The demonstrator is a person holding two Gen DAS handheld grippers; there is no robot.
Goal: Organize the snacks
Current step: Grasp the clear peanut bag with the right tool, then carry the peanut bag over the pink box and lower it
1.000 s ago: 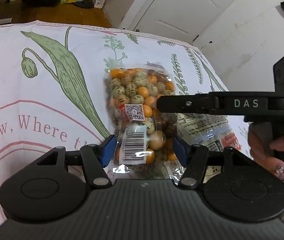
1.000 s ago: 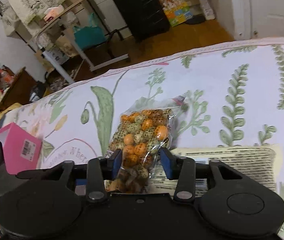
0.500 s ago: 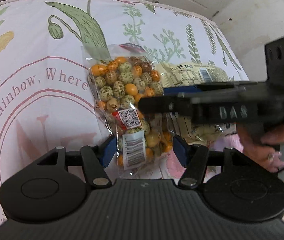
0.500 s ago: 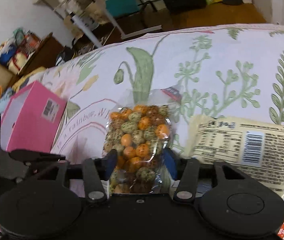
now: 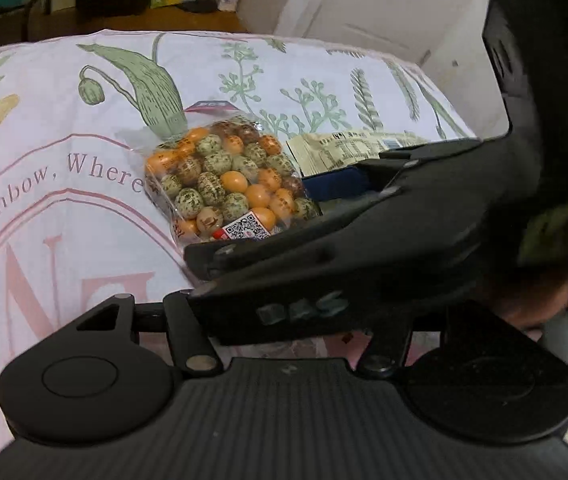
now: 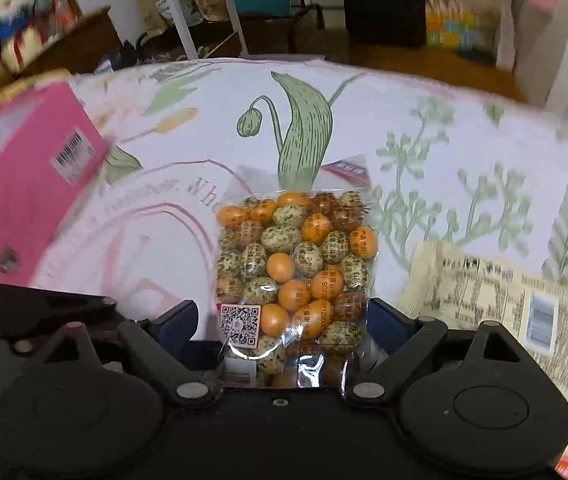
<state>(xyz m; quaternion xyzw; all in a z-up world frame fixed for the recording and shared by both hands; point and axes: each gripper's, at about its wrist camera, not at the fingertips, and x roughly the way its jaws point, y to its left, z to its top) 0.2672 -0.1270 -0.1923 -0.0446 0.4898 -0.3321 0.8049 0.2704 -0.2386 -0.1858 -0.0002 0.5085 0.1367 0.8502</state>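
A clear plastic bag of orange and speckled green coated nuts (image 6: 294, 268) is lying flat on the white tablecloth printed with green plants and pink lettering (image 6: 424, 120), its near end reaching in between the two blue pads of the right gripper (image 6: 279, 320). Those jaws have just been opening and are now standing wide, each pad a little clear of the bag's sides, so nothing is being squeezed. A pale yellow printed snack packet (image 6: 480, 296) is lying just to the right of the bag, and a pink cardboard box with a barcode (image 6: 23, 176) is sitting off to the left. The left gripper (image 5: 284, 312) is hanging close by, but the right tool's black body is covering its tips, so I cannot tell how its jaws are standing.
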